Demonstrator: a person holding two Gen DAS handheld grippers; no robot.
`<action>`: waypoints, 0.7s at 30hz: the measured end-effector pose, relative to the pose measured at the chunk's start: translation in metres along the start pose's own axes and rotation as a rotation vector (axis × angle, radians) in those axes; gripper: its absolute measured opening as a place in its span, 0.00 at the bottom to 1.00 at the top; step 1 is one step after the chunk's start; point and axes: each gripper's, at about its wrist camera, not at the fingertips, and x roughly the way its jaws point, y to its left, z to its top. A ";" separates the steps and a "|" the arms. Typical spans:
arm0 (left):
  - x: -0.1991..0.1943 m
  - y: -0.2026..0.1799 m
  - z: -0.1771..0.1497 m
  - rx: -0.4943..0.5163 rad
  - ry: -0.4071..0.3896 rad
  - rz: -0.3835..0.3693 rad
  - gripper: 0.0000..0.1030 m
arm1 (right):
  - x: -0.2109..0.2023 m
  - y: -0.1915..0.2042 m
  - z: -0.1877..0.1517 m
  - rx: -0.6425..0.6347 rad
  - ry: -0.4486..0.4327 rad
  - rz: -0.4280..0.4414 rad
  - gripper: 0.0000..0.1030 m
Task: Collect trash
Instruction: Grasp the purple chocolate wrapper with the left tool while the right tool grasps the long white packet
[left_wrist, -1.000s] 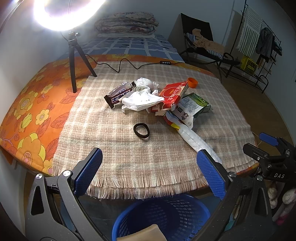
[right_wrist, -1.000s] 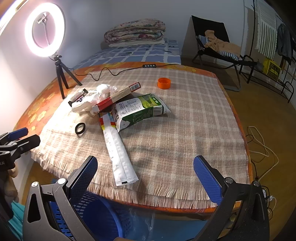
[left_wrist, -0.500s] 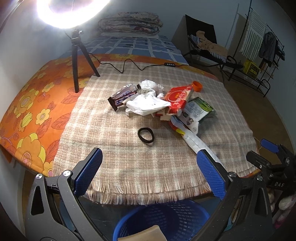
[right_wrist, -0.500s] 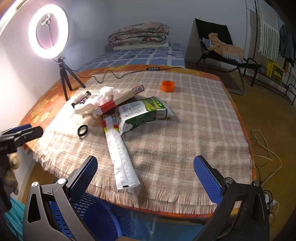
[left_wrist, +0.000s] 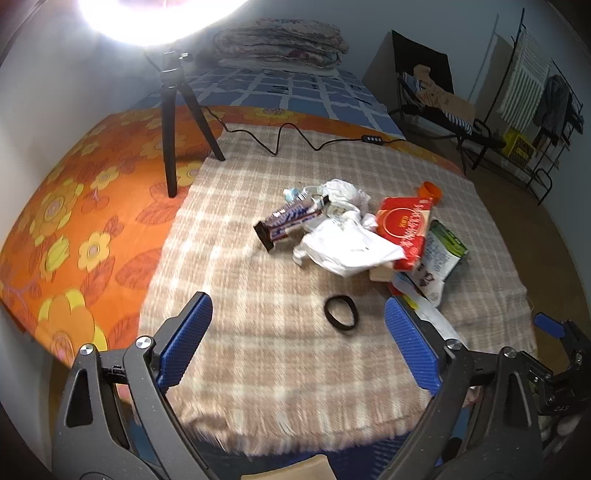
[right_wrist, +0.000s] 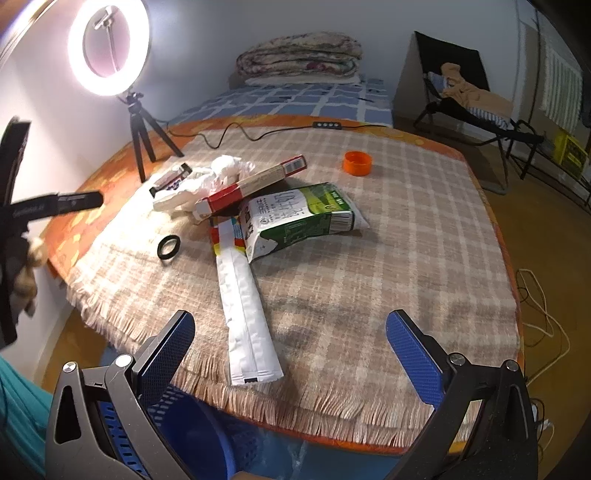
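A pile of trash lies on the plaid cloth: a candy bar wrapper (left_wrist: 288, 221), crumpled white paper (left_wrist: 347, 247), a red box (left_wrist: 404, 225), a green-and-white pouch (right_wrist: 295, 218), a long white packet (right_wrist: 245, 314), an orange cap (right_wrist: 357, 163) and a black ring (left_wrist: 340, 311). My left gripper (left_wrist: 297, 345) is open and empty above the near edge of the cloth, short of the ring. My right gripper (right_wrist: 290, 356) is open and empty, near the end of the long packet. A blue basket (right_wrist: 192, 432) sits below the table edge.
A ring light on a black tripod (left_wrist: 173, 122) stands at the left on the orange flowered cover (left_wrist: 74, 206), its cable (left_wrist: 295, 138) running across the cloth's far side. A bed with folded blankets (right_wrist: 299, 59), a chair (right_wrist: 465, 99) and a rack (left_wrist: 535, 122) stand behind.
My left gripper has moved forward and left over the cloth, so the trash pile looks closer. My right gripper has moved forward slightly toward the long packet. Both stay open.
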 end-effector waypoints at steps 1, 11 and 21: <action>0.005 0.002 0.004 0.013 0.004 0.003 0.86 | 0.004 0.001 0.001 -0.004 0.009 0.004 1.00; 0.061 0.024 0.036 0.058 0.072 -0.032 0.63 | 0.028 0.015 0.007 -0.025 0.074 0.089 0.99; 0.108 0.019 0.048 0.124 0.125 -0.042 0.57 | 0.051 0.024 0.018 -0.039 0.119 0.117 0.94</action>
